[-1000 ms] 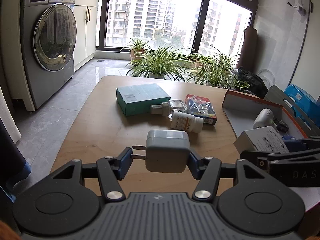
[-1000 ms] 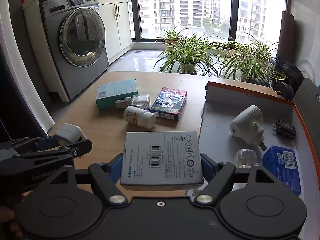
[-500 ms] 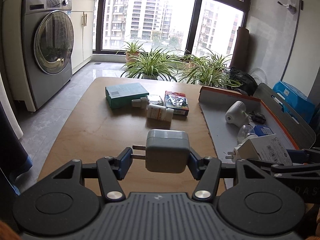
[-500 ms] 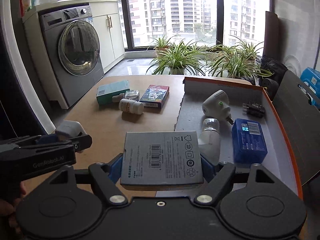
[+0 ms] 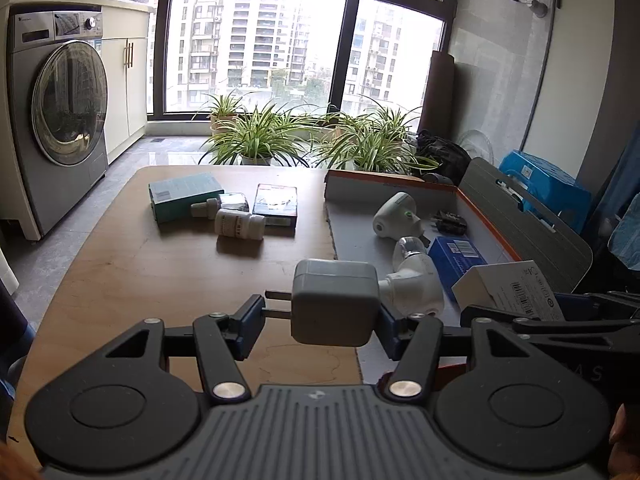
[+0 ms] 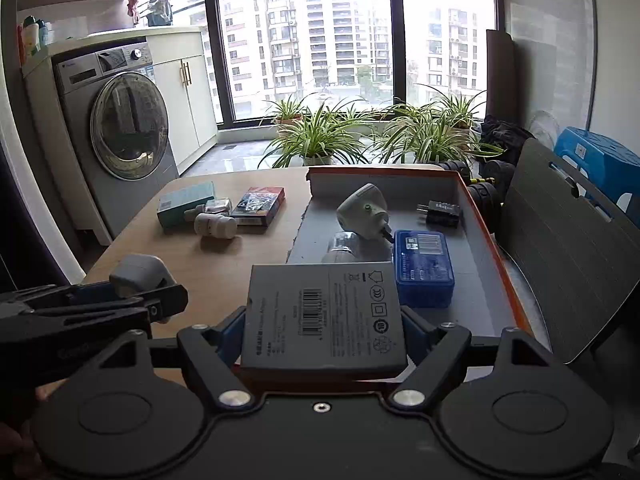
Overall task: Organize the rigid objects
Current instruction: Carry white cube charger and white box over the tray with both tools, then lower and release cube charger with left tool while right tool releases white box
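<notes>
over the worktop (image 5: pixel 168 280) both grippers are hovering side by side. left gripper (image 5: pixel 320 316) is clenching a grey charger (image 5: pixel 334 306), its prongs pointing to the left pad, above the worktop's near edge just beside the tray (image 6: pixel 460 188). right gripper (image 6: pixel 322 334) is gripping a flat white box (image 6: pixel 324 314), barcode face up, above the tray's near end. inside the tray a white plug (image 6: pixel 360 210) is lying beside a small black adapter (image 6: pixel 440 213), with a blue box (image 6: pixel 424 268) nearer and a bulb (image 5: pixel 416 276) next to it. farther back on the worktop a teal box (image 5: pixel 184 196), a dropper bottle (image 5: pixel 216 206), a white pill bottle (image 5: pixel 240 226) and a dark packet (image 5: pixel 276 204) are sitting close together. spider plants (image 6: pixel 320 136) are lining the window, and a washer (image 6: pixel 120 132) is standing at the left.
</notes>
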{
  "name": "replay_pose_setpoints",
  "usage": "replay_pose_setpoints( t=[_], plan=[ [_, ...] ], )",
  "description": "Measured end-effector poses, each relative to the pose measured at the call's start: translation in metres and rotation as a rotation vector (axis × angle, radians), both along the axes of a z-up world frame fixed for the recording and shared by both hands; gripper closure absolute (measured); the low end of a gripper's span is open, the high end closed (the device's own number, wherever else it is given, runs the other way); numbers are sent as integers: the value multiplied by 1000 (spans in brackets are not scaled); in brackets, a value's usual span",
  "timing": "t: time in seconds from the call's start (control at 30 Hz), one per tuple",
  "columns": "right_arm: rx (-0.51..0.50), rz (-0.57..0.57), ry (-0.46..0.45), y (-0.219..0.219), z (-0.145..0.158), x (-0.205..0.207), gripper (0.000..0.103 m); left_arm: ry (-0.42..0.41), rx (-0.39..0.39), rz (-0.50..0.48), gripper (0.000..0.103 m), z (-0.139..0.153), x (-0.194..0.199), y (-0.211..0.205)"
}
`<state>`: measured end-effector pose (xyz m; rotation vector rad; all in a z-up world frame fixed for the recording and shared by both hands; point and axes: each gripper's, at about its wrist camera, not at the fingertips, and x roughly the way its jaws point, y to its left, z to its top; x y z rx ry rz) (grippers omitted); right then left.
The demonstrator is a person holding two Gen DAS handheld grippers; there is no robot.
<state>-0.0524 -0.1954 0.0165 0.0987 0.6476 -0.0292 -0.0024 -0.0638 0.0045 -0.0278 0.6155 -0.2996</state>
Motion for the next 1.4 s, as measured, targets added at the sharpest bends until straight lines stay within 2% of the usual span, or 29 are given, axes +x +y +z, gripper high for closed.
replay_pose_setpoints(
  t=[0.47, 1.4],
  plan=[
    [33, -124, -10, -47, -7, -9, 11, -2, 4, -65, 44, -2, 0, -40],
    [39, -174, -24, -76, 9, 7, 11, -6, 14, -132, 44, 13, 28, -79]
  ],
)
